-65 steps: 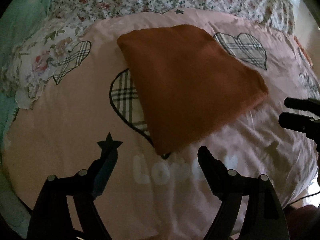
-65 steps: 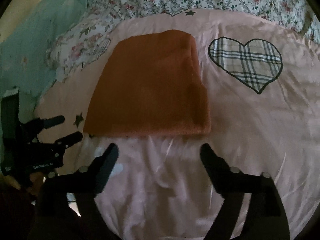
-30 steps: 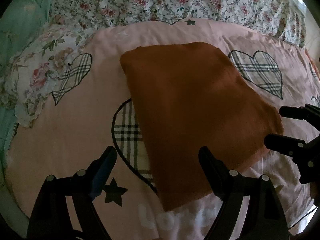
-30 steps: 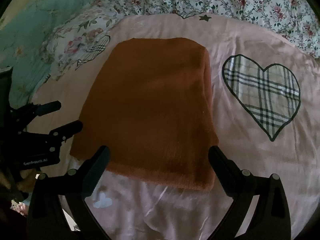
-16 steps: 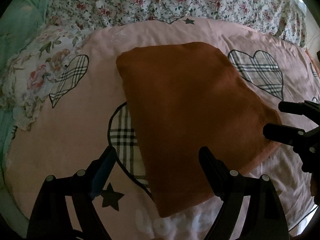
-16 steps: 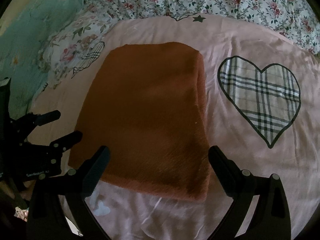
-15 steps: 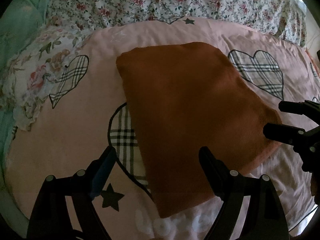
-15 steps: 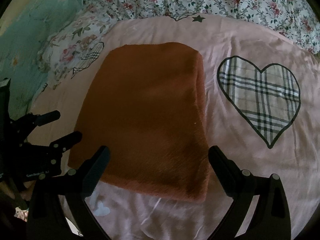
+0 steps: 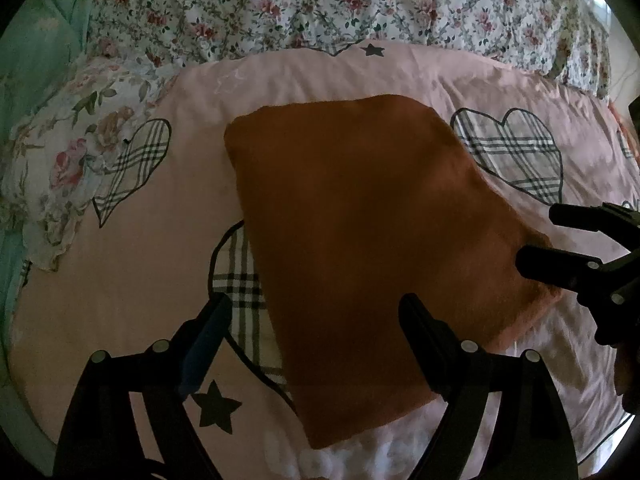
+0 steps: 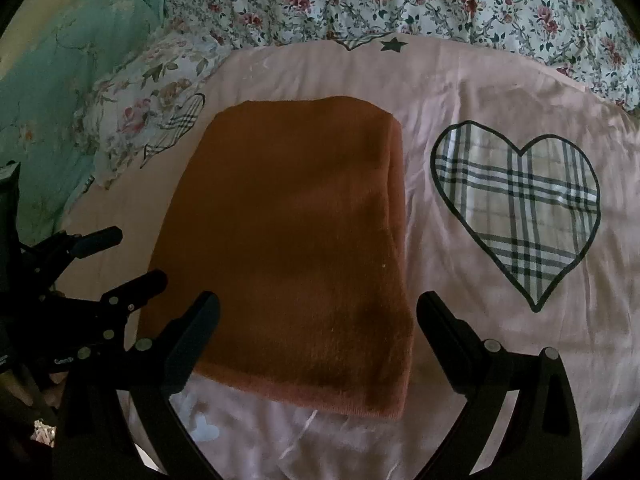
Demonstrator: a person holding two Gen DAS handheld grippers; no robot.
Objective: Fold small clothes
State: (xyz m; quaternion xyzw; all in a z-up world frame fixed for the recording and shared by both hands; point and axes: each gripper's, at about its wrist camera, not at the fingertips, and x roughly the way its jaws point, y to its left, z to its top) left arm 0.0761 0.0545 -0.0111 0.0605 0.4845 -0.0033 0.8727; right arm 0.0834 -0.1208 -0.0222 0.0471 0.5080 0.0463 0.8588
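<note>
A rust-orange knit garment (image 9: 360, 232) lies folded flat into a rectangle on a pink bedcover; it also shows in the right wrist view (image 10: 296, 256). My left gripper (image 9: 316, 312) is open and empty, hovering over the garment's near left corner. My right gripper (image 10: 318, 312) is open and empty, hovering over the garment's near edge. Each gripper shows in the other's view: the right one (image 9: 556, 236) by the garment's right corner, the left one (image 10: 120, 256) by its left edge.
The pink bedcover (image 10: 460, 92) has plaid hearts (image 10: 520, 204) and black stars. A floral quilt (image 9: 360, 4) lies along the far side, a floral pillow (image 9: 68, 160) and teal bedding (image 10: 60, 60) at the left.
Both grippers moved forward over the garment during the last two seconds. In the last half second almost nothing moved. Both stayed open.
</note>
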